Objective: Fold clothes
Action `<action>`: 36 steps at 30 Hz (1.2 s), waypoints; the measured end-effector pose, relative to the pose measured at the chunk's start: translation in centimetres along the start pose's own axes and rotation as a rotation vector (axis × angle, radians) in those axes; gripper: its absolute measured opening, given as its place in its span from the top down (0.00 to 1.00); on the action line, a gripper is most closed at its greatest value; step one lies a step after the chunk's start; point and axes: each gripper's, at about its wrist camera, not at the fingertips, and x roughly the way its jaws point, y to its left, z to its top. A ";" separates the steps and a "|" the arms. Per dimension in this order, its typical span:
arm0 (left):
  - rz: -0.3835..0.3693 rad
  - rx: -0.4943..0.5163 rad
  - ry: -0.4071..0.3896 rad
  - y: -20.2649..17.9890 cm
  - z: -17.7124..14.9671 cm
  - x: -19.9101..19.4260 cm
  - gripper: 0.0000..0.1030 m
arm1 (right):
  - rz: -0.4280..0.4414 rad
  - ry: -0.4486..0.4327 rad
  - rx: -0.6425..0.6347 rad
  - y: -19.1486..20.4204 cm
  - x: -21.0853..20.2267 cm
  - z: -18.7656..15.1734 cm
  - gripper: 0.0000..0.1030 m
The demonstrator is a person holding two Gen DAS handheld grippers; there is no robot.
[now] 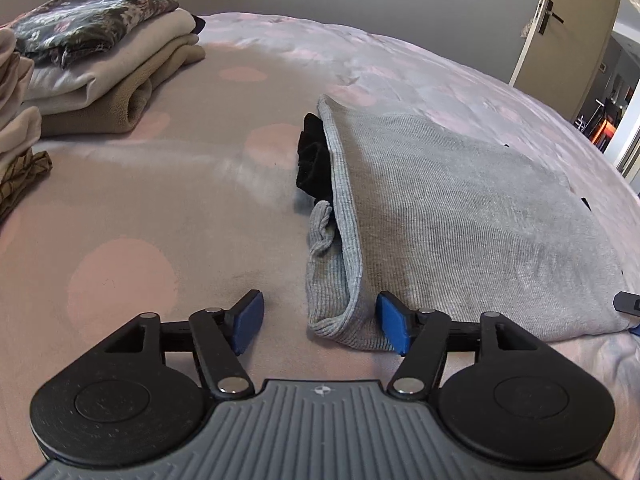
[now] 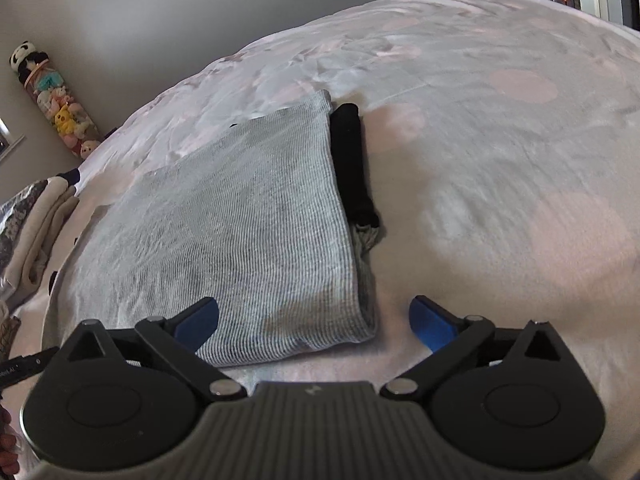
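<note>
You are holding the left tool [image 1: 320, 322] wide, its blue pads straddling the near left corner of the folded grey garment [image 1: 460, 224] without gripping it. Your right tool [image 2: 316, 322] is gaping widest at the near right corner, holding nothing. The garment is lying on the pink-dotted bed [image 1: 160, 200], with stacked clothes [image 1: 108, 68] far to its left.

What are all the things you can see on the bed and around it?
grey garment: one, grey ribbed, folded flat mid-bed
black fabric: one, black, poking out from the garment's side edge
folded clothes: one stack, beige with a dark floral piece on top, far left of the bed
bed cover: one, pale grey with pink dots
plush toys: several, mixed colours, by the wall
door: one, cream, standing open
left gripper: one, black with blue pads, open
right gripper: one, same, open
</note>
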 end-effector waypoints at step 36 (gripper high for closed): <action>0.023 0.031 -0.002 -2.1 2.6 -2.2 0.95 | -0.105 -0.056 -0.187 3.5 -2.7 0.9 0.85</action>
